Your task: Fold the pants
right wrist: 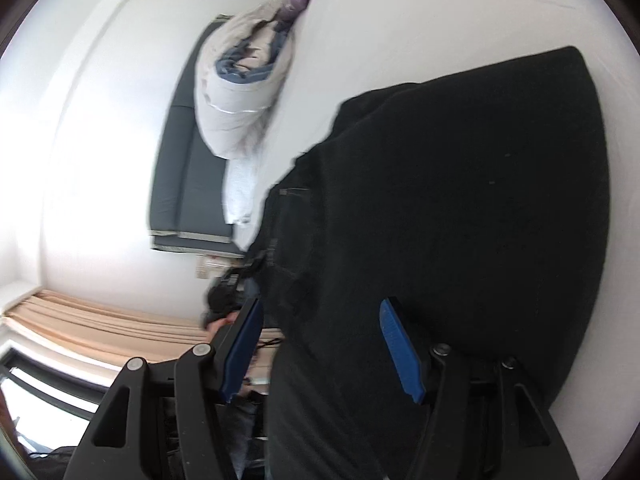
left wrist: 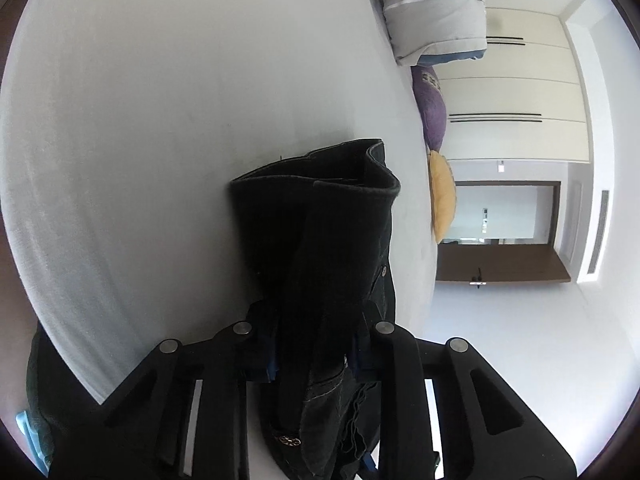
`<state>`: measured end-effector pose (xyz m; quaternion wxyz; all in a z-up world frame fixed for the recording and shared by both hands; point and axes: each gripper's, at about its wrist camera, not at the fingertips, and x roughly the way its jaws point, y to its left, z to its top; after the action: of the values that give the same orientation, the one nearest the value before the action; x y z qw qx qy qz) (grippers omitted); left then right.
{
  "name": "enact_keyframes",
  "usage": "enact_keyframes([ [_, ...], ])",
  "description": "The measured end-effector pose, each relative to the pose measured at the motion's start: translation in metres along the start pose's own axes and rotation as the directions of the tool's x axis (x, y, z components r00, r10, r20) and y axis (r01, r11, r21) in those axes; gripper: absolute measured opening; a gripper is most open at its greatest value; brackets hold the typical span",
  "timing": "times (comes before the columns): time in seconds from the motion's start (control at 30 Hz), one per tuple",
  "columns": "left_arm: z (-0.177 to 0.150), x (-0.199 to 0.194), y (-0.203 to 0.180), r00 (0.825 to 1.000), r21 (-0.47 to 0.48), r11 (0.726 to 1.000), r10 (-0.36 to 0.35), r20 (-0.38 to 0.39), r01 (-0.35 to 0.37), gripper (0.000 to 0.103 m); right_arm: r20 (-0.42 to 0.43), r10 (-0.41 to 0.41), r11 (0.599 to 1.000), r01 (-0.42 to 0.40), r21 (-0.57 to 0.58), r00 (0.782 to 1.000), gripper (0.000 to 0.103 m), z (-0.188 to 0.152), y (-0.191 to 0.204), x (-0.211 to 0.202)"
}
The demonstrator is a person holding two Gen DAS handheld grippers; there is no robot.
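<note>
Black pants [left wrist: 320, 248] lie on a white bed [left wrist: 160, 120]. My left gripper [left wrist: 316, 344] is shut on a bunched end of the pants, with a button and seams showing between its fingers. In the right wrist view the pants [right wrist: 460, 200] spread wide and dark over the bed. My right gripper [right wrist: 320, 344] is open, its blue pads [right wrist: 400, 348] apart, with the pants cloth lying between and beyond them. I cannot tell whether the pads touch the cloth.
A rolled grey duvet [left wrist: 436, 8], a purple pillow [left wrist: 432, 108] and a yellow pillow [left wrist: 442, 200] lie along the bed's edge. Wardrobe doors [left wrist: 516, 92] and a doorway [left wrist: 504, 216] stand beyond. The right wrist view shows the duvet [right wrist: 244, 92], a dark headboard [right wrist: 188, 160] and curtains [right wrist: 100, 328].
</note>
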<state>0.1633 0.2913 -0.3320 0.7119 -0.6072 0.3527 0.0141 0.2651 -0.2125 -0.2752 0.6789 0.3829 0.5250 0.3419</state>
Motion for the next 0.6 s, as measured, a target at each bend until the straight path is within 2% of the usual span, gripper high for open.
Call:
enact_keyframes([
  [0.1, -0.007, -0.010, -0.028, 0.998, 0.102, 0.994, 0.045, 0.039, -0.049, 0.013, -0.017, -0.088, 0.996, 0.087, -0.030, 0.996, 0.053, -0.001, 0.001, 0.007],
  [0.17, -0.016, -0.017, -0.063, 0.994, 0.215, 0.972, 0.076, 0.075, -0.091, 0.010, -0.007, -0.099, 0.994, 0.098, -0.048, 0.995, 0.053, -0.002, 0.003, 0.009],
  [0.23, -0.029, -0.018, -0.099, 0.990, 0.337, 0.933, 0.101, 0.104, -0.130, 0.009, 0.000, -0.087, 0.995, 0.087, -0.054, 0.996, 0.053, -0.002, 0.002, 0.009],
  [0.3, -0.057, -0.014, -0.145, 0.984, 0.498, 0.850, 0.125, 0.127, -0.172, 0.009, 0.013, -0.055, 0.998, 0.056, -0.036, 0.998, 0.056, -0.001, 0.002, 0.004],
  [0.33, -0.077, -0.009, -0.169, 0.981, 0.585, 0.788, 0.135, 0.138, -0.190, 0.009, 0.029, -0.042, 0.999, 0.042, -0.028, 0.999, 0.059, -0.002, 0.003, -0.002],
  [0.37, -0.091, -0.006, -0.184, 0.980, 0.638, 0.744, 0.138, 0.142, -0.198, 0.009, 0.046, -0.028, 0.999, 0.029, -0.027, 0.999, 0.066, -0.002, 0.004, -0.009],
  [0.43, -0.136, 0.011, -0.219, 0.978, 0.770, 0.603, 0.152, 0.145, -0.208, 0.009, 0.088, -0.008, 1.000, 0.010, -0.023, 0.996, 0.076, -0.002, 0.004, -0.027],
  [0.5, -0.189, 0.034, -0.243, 0.974, 0.878, 0.432, 0.174, 0.145, -0.208, 0.009, 0.122, 0.023, 1.000, -0.023, -0.001, 0.992, 0.081, -0.001, 0.000, -0.046],
  [0.53, -0.212, 0.046, -0.248, 0.973, 0.912, 0.360, 0.185, 0.135, -0.195, 0.009, 0.140, 0.048, 0.999, -0.051, 0.016, 0.989, 0.081, 0.001, -0.004, -0.057],
  [0.6, -0.264, 0.072, -0.248, 0.970, 0.968, 0.197, 0.215, 0.110, -0.154, 0.010, 0.179, 0.076, 0.995, -0.085, 0.046, 0.981, 0.082, 0.001, -0.013, -0.074],
])
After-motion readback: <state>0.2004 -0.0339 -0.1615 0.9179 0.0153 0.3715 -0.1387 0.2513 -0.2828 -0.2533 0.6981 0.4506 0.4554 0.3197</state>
